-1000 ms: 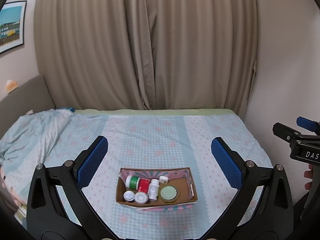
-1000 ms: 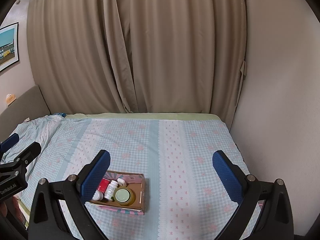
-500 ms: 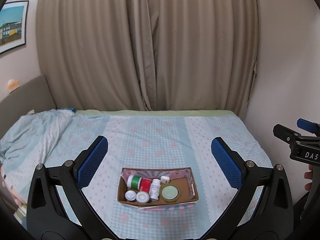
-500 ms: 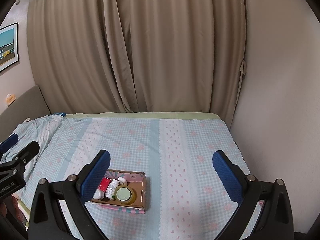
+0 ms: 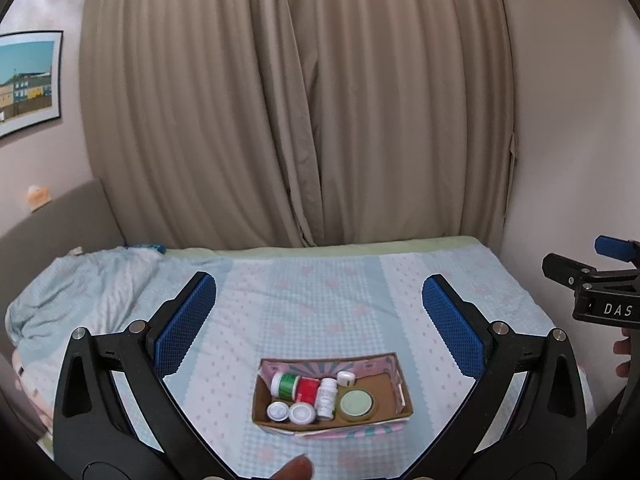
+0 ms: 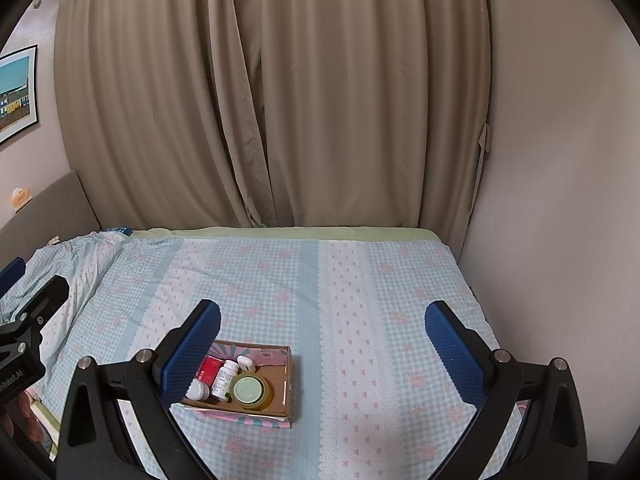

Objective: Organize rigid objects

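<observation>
Near the front edge of the bed [image 5: 312, 304], on the blue checked sheet, sits one open cardboard box [image 5: 394, 410], well apart from the crumpled blanket [image 5: 80, 288] heaped toward the bed's left side. Six containers can be counted inside it from the left wrist view: one green-labelled bottle [image 5: 285, 385] and one red-labelled bottle [image 5: 307, 389] lying end to end along the back wall, one white pill bottle [image 5: 326, 398] lying just beside them, one small white cap-shaped jar [image 5: 346, 378] at the back, two small white-lidded jars [image 5: 278, 411] side by side at the front left corner, and one wide jar with a pale green lid [image 5: 356, 403] at the front right. The box's right end holds nothing but bare cardboard.

Above the bed, the left gripper [image 5: 319, 326] hovers with its two blue-padded fingers [image 5: 186, 322] spread wide, holding nothing; the box lies below and between them. To its right, the right gripper [image 6: 323, 344] hangs likewise with fingers spread and empty, the box under its left finger [image 6: 192, 354]. Beige curtains [image 5: 296, 100] cover the wall behind, and one framed picture [image 5: 28, 82] hangs at left.
</observation>
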`<state>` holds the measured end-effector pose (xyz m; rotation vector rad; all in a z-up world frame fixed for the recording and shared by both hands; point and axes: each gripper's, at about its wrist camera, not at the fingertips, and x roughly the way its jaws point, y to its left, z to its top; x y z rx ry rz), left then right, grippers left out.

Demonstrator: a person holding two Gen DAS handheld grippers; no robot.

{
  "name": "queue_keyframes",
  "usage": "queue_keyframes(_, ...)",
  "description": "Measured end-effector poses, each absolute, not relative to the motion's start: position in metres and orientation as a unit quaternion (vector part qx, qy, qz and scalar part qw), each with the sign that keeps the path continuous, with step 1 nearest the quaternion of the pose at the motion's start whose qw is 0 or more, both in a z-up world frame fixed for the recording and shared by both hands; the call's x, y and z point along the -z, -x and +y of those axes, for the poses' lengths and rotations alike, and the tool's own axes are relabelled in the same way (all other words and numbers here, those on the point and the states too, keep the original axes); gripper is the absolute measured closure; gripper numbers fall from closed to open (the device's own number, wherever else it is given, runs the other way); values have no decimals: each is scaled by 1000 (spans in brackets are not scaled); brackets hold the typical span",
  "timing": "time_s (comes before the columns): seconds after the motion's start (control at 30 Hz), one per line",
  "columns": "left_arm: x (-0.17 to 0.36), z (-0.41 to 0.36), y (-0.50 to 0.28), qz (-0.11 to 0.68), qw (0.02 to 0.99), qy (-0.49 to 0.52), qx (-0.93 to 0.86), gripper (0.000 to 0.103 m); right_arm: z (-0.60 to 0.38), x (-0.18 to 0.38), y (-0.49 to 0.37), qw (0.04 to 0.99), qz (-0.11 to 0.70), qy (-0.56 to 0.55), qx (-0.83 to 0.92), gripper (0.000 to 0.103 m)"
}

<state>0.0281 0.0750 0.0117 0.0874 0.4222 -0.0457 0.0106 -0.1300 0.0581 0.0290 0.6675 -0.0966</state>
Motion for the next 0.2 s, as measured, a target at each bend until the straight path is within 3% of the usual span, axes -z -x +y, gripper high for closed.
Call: queue_keyframes(0.2, -12, 78, -26, 203, 978, -34, 27, 0, -130, -58, -10, 944, 327, -14, 46, 1)
